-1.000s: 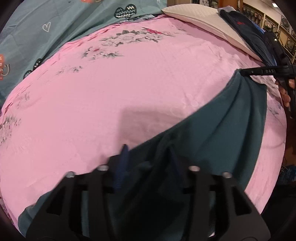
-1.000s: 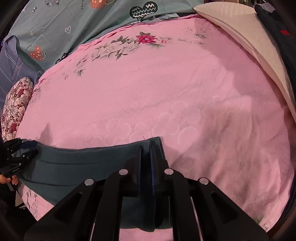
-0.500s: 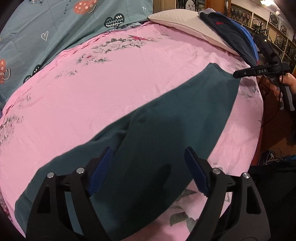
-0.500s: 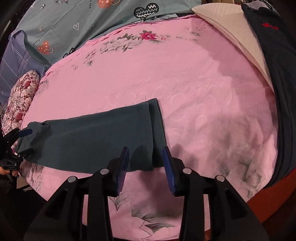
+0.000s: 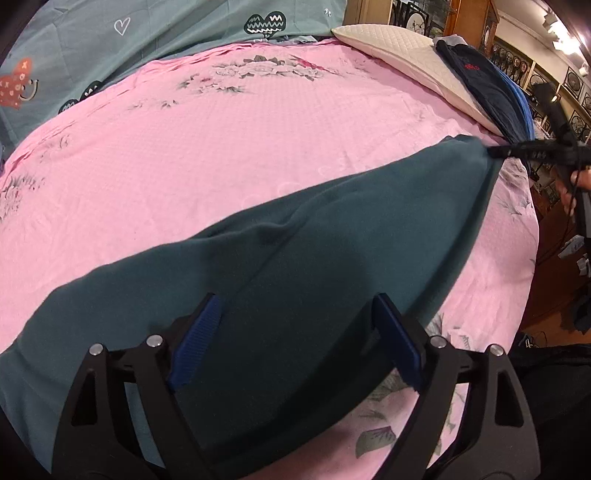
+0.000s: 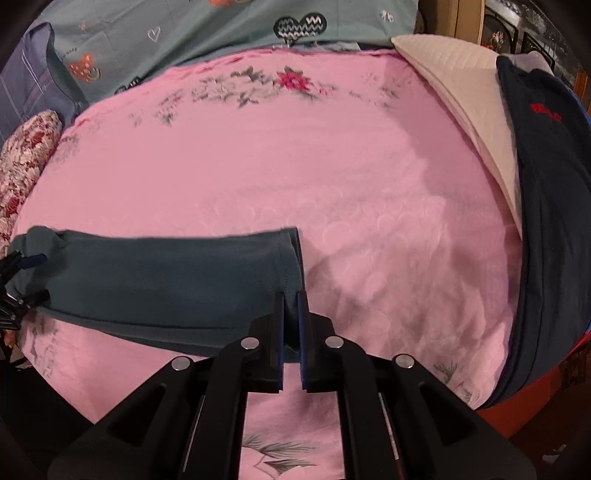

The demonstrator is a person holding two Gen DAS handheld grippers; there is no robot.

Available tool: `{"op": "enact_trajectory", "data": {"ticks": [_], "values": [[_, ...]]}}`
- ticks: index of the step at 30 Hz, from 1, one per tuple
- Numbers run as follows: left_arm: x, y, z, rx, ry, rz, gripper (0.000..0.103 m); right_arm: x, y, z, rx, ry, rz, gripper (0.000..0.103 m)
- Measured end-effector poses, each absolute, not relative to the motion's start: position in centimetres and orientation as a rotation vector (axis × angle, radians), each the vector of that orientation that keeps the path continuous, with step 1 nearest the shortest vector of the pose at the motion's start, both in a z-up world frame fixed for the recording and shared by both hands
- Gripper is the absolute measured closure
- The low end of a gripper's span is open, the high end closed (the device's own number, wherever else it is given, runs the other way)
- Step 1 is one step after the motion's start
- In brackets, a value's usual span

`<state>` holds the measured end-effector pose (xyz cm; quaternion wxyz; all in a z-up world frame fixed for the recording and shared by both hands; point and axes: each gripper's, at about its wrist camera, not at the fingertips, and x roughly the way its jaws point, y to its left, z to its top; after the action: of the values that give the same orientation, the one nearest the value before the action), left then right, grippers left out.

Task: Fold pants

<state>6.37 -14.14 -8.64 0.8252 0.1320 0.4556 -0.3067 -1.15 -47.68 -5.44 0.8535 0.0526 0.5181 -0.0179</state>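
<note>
Dark teal pants [image 5: 332, 240] lie folded lengthwise in a long strip on the pink floral bedsheet [image 5: 221, 147]. My left gripper [image 5: 295, 332] is open, its blue pads [image 5: 195, 339] apart just above the waist end. My right gripper [image 6: 290, 321] is shut on the leg-hem end of the pants [image 6: 166, 277], at the near corner. In the left wrist view the right gripper [image 5: 517, 151] shows at the far end of the pants. In the right wrist view the left gripper [image 6: 22, 280] shows at the bunched waist end on the far left.
A cream quilted pillow [image 6: 461, 92] and a dark navy garment [image 6: 546, 184] lie along the right side of the bed. A teal patterned quilt [image 6: 184, 29] lies at the head. A floral cushion [image 6: 22, 162] is at left. The bed's edge is close in front.
My left gripper let go of the waist end and stands open. My right gripper opened half a second ago and has shut again on the hem. The pants now lie flat and stretched.
</note>
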Motion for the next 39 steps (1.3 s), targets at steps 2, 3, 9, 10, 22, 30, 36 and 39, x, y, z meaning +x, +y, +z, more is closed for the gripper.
{"op": "enact_trajectory", "data": {"ticks": [2,3,9,10,22,30,36,39], "values": [[6.3,-14.0,-8.9,0.282,0.97,-0.655,0.015,-1.3,-47.7,-7.8,0.094,1.138,-0.041,0.096],[6.3,-14.0,-8.9,0.283,0.971,-0.656,0.015,-1.4,-47.9,-7.6,0.096,1.124,-0.037,0.094],[6.7,-12.9,-7.0,0.289,0.937,-0.639,0.015,-0.5,-49.0,-3.5,0.099,1.016,-0.075,0.06],[7.2,-12.6,-6.4,0.284,0.922,-0.622,0.015,0.3,-48.8,-3.3,0.107,1.014,-0.044,0.06],[13.8,-13.4,-8.8,0.333,0.988,-0.558,0.022,4.9,-46.7,-7.2,0.078,1.099,-0.007,0.096],[14.0,-14.2,-7.7,0.327,0.959,-0.577,0.081,4.3,-47.4,-3.9,0.091,0.96,0.009,0.097],[14.7,-13.8,-8.2,0.343,0.946,-0.512,0.083,5.0,-48.1,-5.9,0.101,1.003,-0.026,0.097],[14.4,-13.0,-7.7,0.312,0.941,-0.527,0.083,5.3,-48.2,-7.6,0.114,1.036,-0.04,0.097]]}}
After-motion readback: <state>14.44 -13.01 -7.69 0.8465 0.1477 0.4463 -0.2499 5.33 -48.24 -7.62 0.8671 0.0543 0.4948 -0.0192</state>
